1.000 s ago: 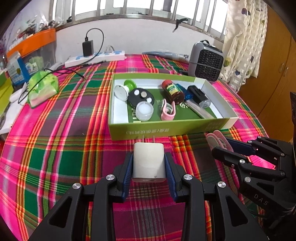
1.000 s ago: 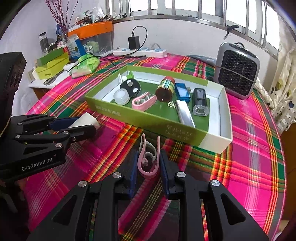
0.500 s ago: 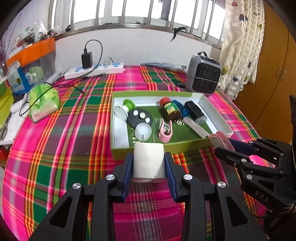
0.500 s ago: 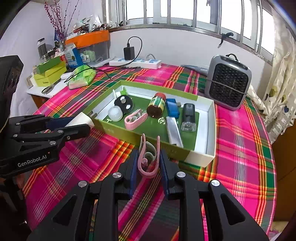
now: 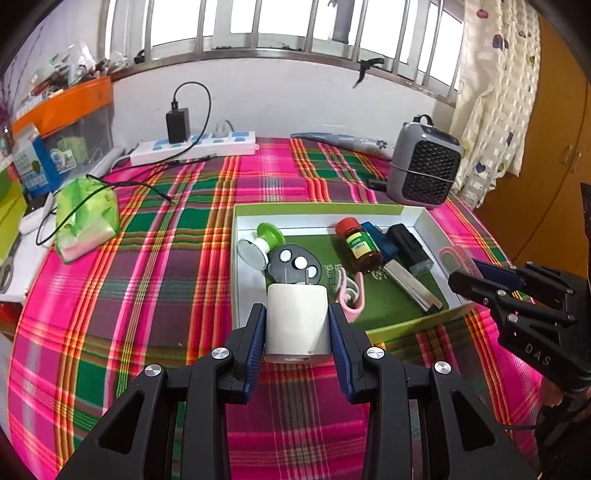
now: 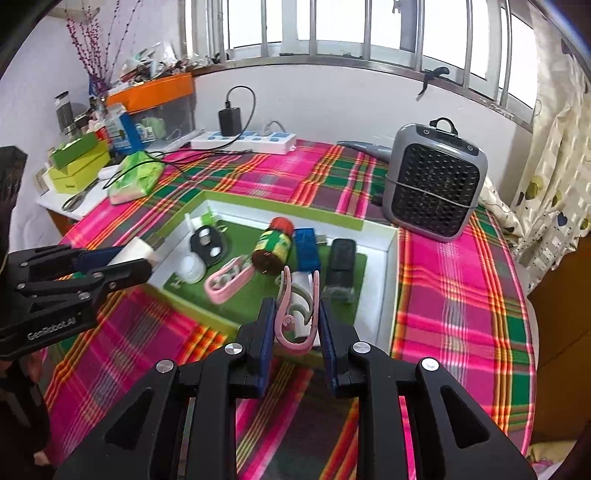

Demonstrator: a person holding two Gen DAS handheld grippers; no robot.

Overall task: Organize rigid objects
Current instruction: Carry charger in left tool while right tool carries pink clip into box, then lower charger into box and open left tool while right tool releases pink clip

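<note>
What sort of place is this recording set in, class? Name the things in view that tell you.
Most likely a room in a home. A table under a plaid cloth stands below a barred window, with a patterned curtain beside it, a power strip and a small heater.

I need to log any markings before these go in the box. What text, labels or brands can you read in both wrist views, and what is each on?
"GenRobot.AI": side of the left gripper, seen from the right wrist.
"DAS": side of the right gripper, seen from the left wrist.
Label on the brown bottle: too small to read.
White print on the green box floor: unreadable.
Blue carton and lime boxes on the side shelf: blurred.
</note>
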